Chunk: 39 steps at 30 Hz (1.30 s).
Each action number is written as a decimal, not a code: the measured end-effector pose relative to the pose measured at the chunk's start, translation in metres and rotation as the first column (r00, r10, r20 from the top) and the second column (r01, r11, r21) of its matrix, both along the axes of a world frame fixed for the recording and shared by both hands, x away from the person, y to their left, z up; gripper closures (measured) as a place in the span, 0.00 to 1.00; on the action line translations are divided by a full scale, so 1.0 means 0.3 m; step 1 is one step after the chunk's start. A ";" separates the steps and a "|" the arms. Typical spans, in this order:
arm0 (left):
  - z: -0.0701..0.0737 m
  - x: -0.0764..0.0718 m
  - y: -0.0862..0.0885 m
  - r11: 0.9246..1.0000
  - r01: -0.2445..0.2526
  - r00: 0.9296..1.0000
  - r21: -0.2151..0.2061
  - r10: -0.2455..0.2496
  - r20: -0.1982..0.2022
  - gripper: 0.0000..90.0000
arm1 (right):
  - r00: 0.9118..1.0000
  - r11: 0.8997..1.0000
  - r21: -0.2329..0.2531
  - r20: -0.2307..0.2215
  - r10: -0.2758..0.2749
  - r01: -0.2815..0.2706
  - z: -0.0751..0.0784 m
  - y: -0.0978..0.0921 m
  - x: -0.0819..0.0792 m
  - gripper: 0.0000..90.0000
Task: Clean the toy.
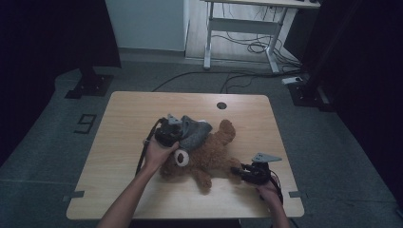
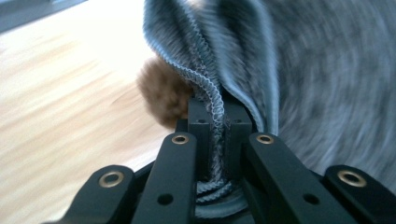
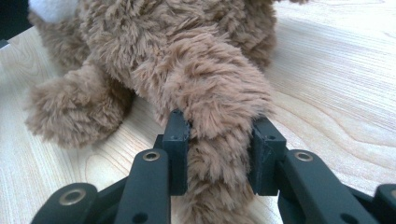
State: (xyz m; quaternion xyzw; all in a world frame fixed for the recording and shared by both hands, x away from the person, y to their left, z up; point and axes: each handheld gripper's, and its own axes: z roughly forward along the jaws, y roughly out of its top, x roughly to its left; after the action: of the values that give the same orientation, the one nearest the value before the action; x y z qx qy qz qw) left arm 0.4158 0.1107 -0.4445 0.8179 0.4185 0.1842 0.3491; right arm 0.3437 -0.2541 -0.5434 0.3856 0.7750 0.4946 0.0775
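Brown teddy (image 1: 209,154) lies mid-table, a bit right of centre, white muzzle (image 1: 181,157) toward the person, limbs splayed. A grey knit cloth (image 1: 194,132) sits over its far-left part, near the head.

Left tongs (image 1: 167,135) are at the cloth's left edge, hand (image 1: 159,154) just behind them on the near side. In left gripper view the tongs (image 2: 215,122) are pressed together on the cloth's ribbed hem (image 2: 205,88), which runs up between the jaws; rest of the cloth fans out above and to the right, blurred. A brown furry bit of the bear (image 2: 162,93) shows just beyond the jaws on the left.

Right tongs (image 1: 240,172) are at the bear's near-right limb, w/ a grey plate (image 1: 265,157) on top. In right gripper view the tongs (image 3: 219,140) pinch that limb (image 3: 215,93) from both sides, fur bulging over the pads; another paw (image 3: 70,112) rests on the table to the left.

Table (image 1: 123,123): light wood, small round hole (image 1: 221,105) near the far edge. Beyond it, grey floor w/ cables (image 1: 247,45) and a white desk frame (image 1: 242,28).
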 end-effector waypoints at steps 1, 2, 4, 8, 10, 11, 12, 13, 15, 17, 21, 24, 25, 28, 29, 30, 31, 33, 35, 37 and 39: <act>-0.007 0.000 0.028 1.000 -0.015 1.000 0.000 0.015 -0.002 0.94 | 1.000 1.000 -0.001 0.000 -0.001 0.001 0.000 0.001 -0.001 0.73; -0.013 -0.001 0.057 1.000 -0.029 1.000 0.002 0.029 -0.006 0.94 | 1.000 1.000 -0.001 0.000 -0.003 0.003 0.000 0.001 -0.001 0.73; -0.027 -0.002 0.111 0.998 -0.060 0.998 -0.001 0.059 -0.021 0.94 | 1.000 1.000 -0.001 -0.001 -0.005 0.005 0.000 0.001 -0.002 0.73; -0.038 -0.009 0.209 0.995 -0.092 0.995 -0.048 0.090 -0.046 0.94 | 1.000 1.000 0.000 -0.003 -0.009 0.009 0.000 0.002 -0.002 0.73; -0.023 -0.019 0.237 0.992 -0.092 0.995 -0.090 0.088 -0.048 0.94 | 1.000 1.000 0.000 -0.003 -0.008 0.008 0.000 0.005 -0.002 0.73; -0.010 -0.024 0.239 0.990 -0.087 0.996 -0.110 0.083 -0.042 0.94 | 1.000 1.000 -0.003 -0.003 -0.007 0.007 0.001 0.007 -0.002 0.73; 0.001 -0.029 0.236 0.989 -0.080 0.997 -0.124 0.076 -0.035 0.94 | 1.000 1.000 -0.008 0.000 -0.007 0.007 0.002 0.011 -0.004 0.74; 0.022 -0.037 0.224 0.987 -0.063 0.998 -0.145 0.061 -0.018 0.94 | 1.000 1.000 -0.010 0.002 -0.007 0.007 0.003 0.014 -0.005 0.74; 0.060 -0.052 0.187 0.986 -0.026 1.000 -0.165 0.028 0.014 0.94 | 1.000 1.000 -0.016 0.004 -0.003 0.003 0.005 0.024 -0.008 0.74; 0.094 -0.070 0.130 0.985 0.020 0.999 -0.172 -0.011 0.052 0.94 | 1.000 1.000 -0.025 0.004 0.007 -0.007 0.009 0.035 -0.011 0.74; 0.136 -0.099 -0.008 0.978 0.109 0.991 -0.179 -0.092 0.099 0.93 | 0.999 0.999 -0.041 0.010 0.032 -0.032 0.014 0.055 -0.017 0.74; 0.139 -0.105 -0.134 0.972 0.175 0.983 -0.155 -0.162 0.091 0.93 | 0.999 0.998 -0.046 0.011 0.040 -0.040 0.015 0.062 -0.019 0.74; 0.137 -0.104 -0.176 0.972 0.190 0.980 -0.138 -0.180 0.087 0.93 | 0.999 0.998 -0.043 0.007 0.041 -0.040 0.015 0.064 -0.021 0.74; 0.112 -0.088 -0.284 0.967 0.227 0.974 -0.117 -0.222 0.054 0.93 | 0.998 0.997 -0.046 0.008 0.055 -0.055 0.016 0.071 -0.024 0.74; 0.096 -0.082 -0.314 0.967 0.232 0.973 -0.104 -0.229 0.038 0.93 | 0.998 0.997 -0.048 0.007 0.060 -0.059 0.017 0.073 -0.026 0.74; 0.077 -0.074 -0.339 0.968 0.235 0.972 -0.090 -0.234 0.022 0.93 | 0.998 0.997 -0.047 0.007 0.068 -0.068 0.018 0.074 -0.027 0.74; 0.054 -0.066 -0.359 0.969 0.235 0.972 -0.073 -0.235 0.004 0.93 | 0.997 0.996 -0.046 0.009 0.072 -0.072 0.019 0.075 -0.028 0.74; -0.002 -0.052 -0.382 0.973 0.229 0.973 -0.036 -0.230 -0.024 0.93 | 0.997 0.996 -0.045 0.008 0.074 -0.073 0.022 0.072 -0.030 0.74; -0.029 -0.045 -0.377 0.974 0.222 0.974 -0.048 -0.223 -0.024 0.93 | 0.997 0.997 -0.036 0.013 0.075 -0.075 0.025 0.066 -0.031 0.74; -0.028 -0.044 -0.366 0.975 0.215 0.976 -0.061 -0.216 -0.025 0.94 | 0.997 0.997 -0.033 0.013 0.077 -0.077 0.025 0.066 -0.032 0.74; -0.018 -0.052 -0.358 0.977 0.212 0.977 -0.024 -0.212 -0.013 0.94 | 0.997 0.996 -0.033 0.010 0.079 -0.078 0.025 0.069 -0.033 0.74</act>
State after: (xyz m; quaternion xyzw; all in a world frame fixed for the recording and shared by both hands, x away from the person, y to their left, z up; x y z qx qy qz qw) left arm 0.4001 0.0032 -0.4500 0.8552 0.3337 0.1350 0.3728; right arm 0.3337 -0.2335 -0.5360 0.3508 0.7972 0.4864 0.0685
